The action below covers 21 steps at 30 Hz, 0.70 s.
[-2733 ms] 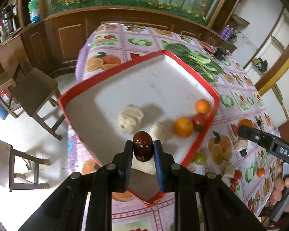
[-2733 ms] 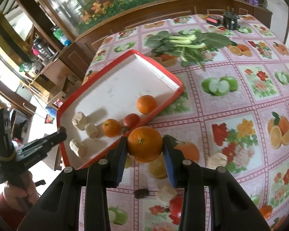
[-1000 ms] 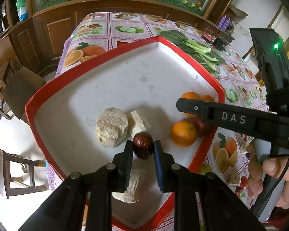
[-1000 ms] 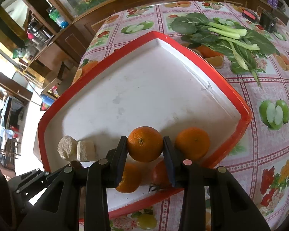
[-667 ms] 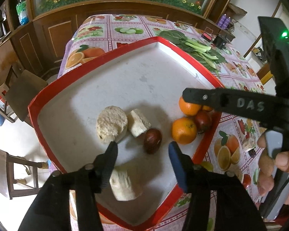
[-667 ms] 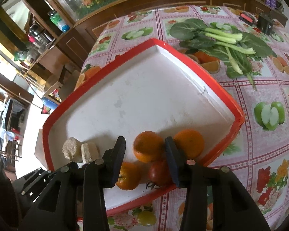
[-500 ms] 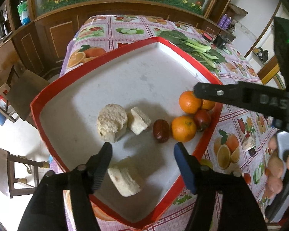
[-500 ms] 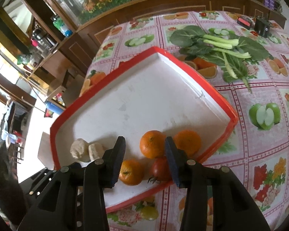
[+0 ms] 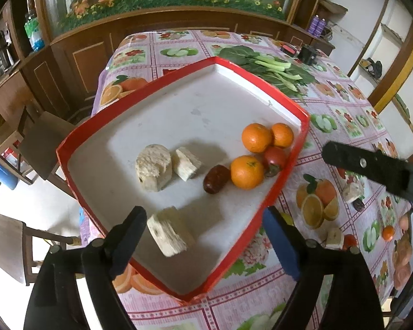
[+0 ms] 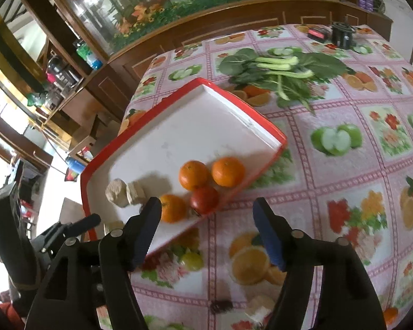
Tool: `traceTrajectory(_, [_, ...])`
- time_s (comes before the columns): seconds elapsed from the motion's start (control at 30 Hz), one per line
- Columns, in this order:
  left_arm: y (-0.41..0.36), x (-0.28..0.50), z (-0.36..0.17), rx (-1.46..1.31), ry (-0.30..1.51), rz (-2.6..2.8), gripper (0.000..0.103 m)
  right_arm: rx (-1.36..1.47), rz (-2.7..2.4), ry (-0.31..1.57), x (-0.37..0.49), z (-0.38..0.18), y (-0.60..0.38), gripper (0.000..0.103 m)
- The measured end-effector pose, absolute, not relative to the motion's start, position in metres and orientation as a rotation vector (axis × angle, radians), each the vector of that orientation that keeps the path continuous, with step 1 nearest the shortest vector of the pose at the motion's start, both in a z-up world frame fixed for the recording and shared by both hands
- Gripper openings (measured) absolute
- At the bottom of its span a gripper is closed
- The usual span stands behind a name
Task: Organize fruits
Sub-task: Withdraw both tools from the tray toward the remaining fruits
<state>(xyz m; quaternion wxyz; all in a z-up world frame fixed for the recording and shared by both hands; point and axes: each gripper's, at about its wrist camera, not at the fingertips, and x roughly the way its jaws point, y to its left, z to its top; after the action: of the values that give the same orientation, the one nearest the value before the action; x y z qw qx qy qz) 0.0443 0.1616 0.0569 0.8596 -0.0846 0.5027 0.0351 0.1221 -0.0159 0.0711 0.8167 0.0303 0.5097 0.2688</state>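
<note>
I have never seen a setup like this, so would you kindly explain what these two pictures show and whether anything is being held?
No robot here: a person holds a two-fingered tool in each hand, each with a fisheye camera looking along its fingers. One picture comes from the left hand-held gripper, the other from the right hand-held gripper. Both look down at a red-rimmed tray on a fruit-print tablecloth. In the tray lie three oranges, a tomato, a dark red date and three pale chunks. Leafy greens lie behind it. Both grippers have just been opening and hold nothing.
</note>
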Motion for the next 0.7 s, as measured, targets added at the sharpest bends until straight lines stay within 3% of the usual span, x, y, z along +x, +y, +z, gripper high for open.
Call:
traceTrajectory(0.1, [0.156,0.04,0.06,-0.16,1.049,0.074,0.091,0.059,0.559,1.08,0.114,0.072,-0.03,0.075])
traceTrajectory(0.7, [0.126,0.026,0.076,-0.128,1.029,0.061,0.094,0.124,0.435,1.09,0.082,0.059,-0.099,0.08])
